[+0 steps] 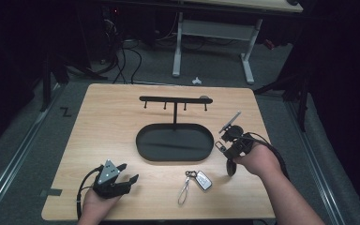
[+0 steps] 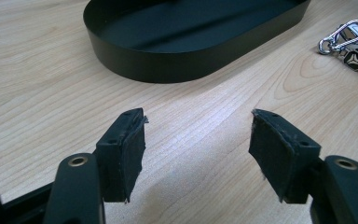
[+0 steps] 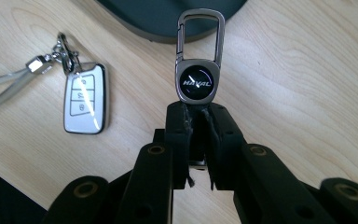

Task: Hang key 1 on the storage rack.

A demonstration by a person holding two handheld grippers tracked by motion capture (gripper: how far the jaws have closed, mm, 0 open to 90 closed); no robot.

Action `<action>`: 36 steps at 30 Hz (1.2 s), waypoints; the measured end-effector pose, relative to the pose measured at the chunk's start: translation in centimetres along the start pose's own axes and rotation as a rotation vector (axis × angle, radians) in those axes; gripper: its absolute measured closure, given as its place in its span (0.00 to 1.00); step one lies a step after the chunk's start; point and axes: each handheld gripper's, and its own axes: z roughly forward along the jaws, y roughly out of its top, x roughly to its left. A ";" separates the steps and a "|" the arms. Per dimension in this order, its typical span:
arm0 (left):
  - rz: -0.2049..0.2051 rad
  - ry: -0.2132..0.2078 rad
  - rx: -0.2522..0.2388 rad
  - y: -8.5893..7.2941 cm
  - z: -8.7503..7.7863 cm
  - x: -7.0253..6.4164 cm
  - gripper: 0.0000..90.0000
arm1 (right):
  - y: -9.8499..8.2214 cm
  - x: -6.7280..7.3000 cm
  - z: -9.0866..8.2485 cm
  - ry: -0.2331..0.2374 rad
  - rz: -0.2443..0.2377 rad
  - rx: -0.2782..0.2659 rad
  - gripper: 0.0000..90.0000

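From the high view I see my left gripper (image 1: pixel 132 179) low on the wooden table (image 1: pixel 108 117), my right gripper (image 1: pixel 222 146) beside the black oval tray (image 1: pixel 143 145), and a white key fob (image 1: pixel 203 180) between them. My left gripper view shows jaws spread wide over bare wood. My right gripper view shows jaws clamped on a Haval keychain (image 3: pixel 197 79).

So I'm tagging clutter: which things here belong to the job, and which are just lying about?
Job, likely: Haval key tag in right gripper; hook rack; tray; white key fob.
Lying about: floor cables; far desk frame.
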 end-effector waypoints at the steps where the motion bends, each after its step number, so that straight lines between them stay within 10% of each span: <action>1: -0.001 -0.001 -0.001 0.0 0.0 0.0 0.40 | 0.1 0.0 -0.1 0.001 -0.008 -0.006 0.90; 36: -0.002 -0.011 -0.003 -0.1 -0.2 0.2 0.40 | 6.6 -0.3 -6.0 -0.052 0.014 -0.165 0.90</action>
